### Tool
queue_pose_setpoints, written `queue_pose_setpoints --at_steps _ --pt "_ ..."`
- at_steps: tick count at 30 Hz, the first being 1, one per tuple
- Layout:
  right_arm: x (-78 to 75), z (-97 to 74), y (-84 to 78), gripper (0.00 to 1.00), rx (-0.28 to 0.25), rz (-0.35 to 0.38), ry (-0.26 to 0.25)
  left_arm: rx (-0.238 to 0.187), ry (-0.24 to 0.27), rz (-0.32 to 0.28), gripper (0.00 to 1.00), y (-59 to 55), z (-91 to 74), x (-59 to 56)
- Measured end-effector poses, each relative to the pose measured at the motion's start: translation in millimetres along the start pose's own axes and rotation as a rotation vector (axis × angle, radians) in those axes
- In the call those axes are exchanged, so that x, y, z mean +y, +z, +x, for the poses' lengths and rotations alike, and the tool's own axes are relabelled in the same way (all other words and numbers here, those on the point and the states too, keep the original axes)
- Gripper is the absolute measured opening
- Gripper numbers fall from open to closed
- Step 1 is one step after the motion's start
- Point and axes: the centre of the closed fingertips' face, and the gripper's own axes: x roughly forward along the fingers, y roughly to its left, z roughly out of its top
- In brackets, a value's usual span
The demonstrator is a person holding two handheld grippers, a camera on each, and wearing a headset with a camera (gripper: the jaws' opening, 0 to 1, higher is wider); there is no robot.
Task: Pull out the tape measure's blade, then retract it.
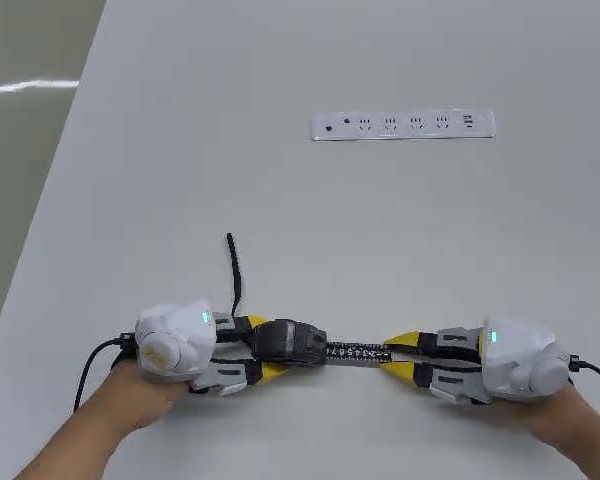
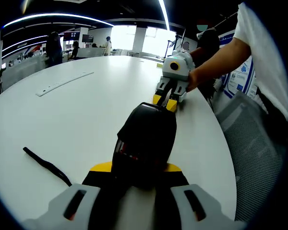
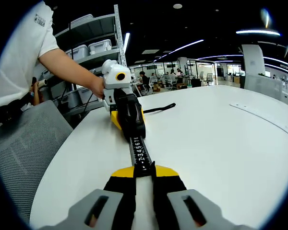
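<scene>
A black tape measure case (image 1: 289, 342) lies near the table's front edge, held between the yellow-tipped fingers of my left gripper (image 1: 265, 348), which is shut on it; the case (image 2: 145, 143) looms large in the left gripper view. A short length of black blade (image 1: 357, 353) with white numerals runs from the case to my right gripper (image 1: 392, 356), which is shut on the blade's end (image 3: 142, 162). In the right gripper view the blade leads back to the case (image 3: 132, 118) and the left gripper (image 3: 116, 79). A black wrist strap (image 1: 234, 270) trails from the case.
A white power strip (image 1: 403, 125) lies flat on the white table (image 1: 300, 220) further back. The table's left edge (image 1: 50, 190) borders a grey floor. A mesh chair (image 2: 252, 153) stands beside the table. Shelving and people appear in the distance.
</scene>
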Motion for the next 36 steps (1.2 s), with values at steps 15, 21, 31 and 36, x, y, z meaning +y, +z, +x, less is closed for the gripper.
queue_pose_setpoints --at_steps 15,21,31,36 --pt "-1.6 -9.8 -2.6 0.10 -0.004 0.012 -0.008 -0.004 0.006 -0.005 0.28 0.5 0.0 0.0" --pt "-2.4 -12.4 -3.7 0.10 -0.006 0.020 -0.007 -0.004 0.005 -0.004 0.28 0.7 0.1 0.0" --pt "-4.4 -19.0 -6.5 0.10 -0.005 0.024 -0.011 -0.003 0.005 -0.003 0.28 0.7 0.3 -0.1" --pt "-5.4 -22.9 -7.5 0.10 -0.008 0.033 -0.016 -0.003 0.007 -0.005 0.28 0.9 0.0 0.0"
